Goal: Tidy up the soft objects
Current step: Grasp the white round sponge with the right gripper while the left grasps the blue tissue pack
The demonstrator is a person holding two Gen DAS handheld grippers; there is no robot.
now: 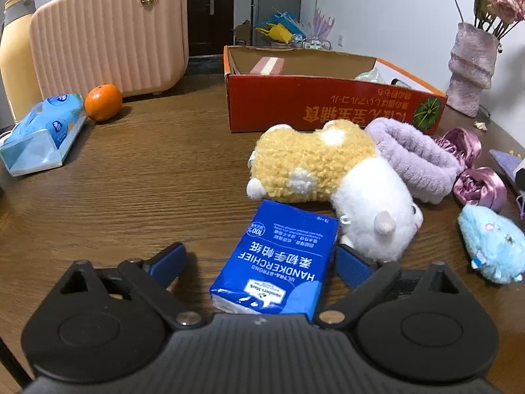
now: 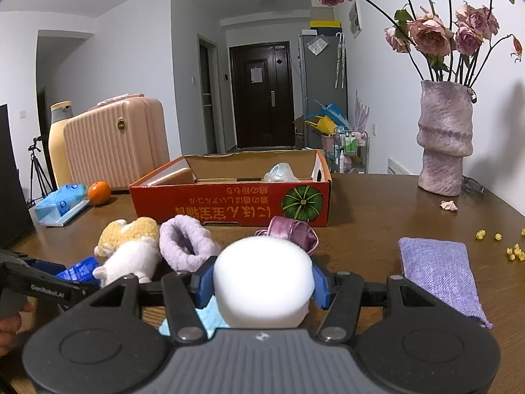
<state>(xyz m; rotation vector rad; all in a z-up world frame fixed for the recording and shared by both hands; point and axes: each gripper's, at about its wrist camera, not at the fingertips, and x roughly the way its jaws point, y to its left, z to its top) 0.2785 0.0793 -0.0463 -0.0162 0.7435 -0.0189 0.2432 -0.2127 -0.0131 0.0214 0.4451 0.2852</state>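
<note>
Two pairs of tongs work over a brown wooden worktop (image 1: pixel 131 180). The left tongs (image 1: pixel 259 262) are spread wide, with a blue handkerchief tissue pack (image 1: pixel 279 262) lying flat on the worktop between the blue fingers (image 1: pixel 167 259). The right-side finger sits just beside or against the pack's edge, while the left-side finger stands clear of it, so the pack is not pinched.

The right tongs (image 2: pixel 262 282) are partly closed, pinching a round white soft object (image 2: pixel 262 282) whose sides press against both blue pads. Under it a bit of light blue plush (image 2: pixel 210 320) shows; whether the white object belongs to that toy I cannot tell.

Just beyond the tissue pack lies a yellow and white plush toy (image 1: pixel 315 167) on its side, touching a fluffy lilac band (image 1: pixel 413 154). Next to that sits a shiny mauve scrunchie (image 1: pixel 472 164), and a light blue plush toy (image 1: pixel 492 246) lies nearer, apart from the rest. A purple cloth (image 2: pixel 439 269) lies flat on the right side of the worktop.

Behind these soft things stands an open red cardboard box (image 1: pixel 328 105). Farther left are an orange (image 1: pixel 102 102), a light blue tissue packet (image 1: pixel 42 131) and a pink ribbed case (image 1: pixel 108 32). A mauve vase (image 2: pixel 446 138) of dried roses stands at the far right.
</note>
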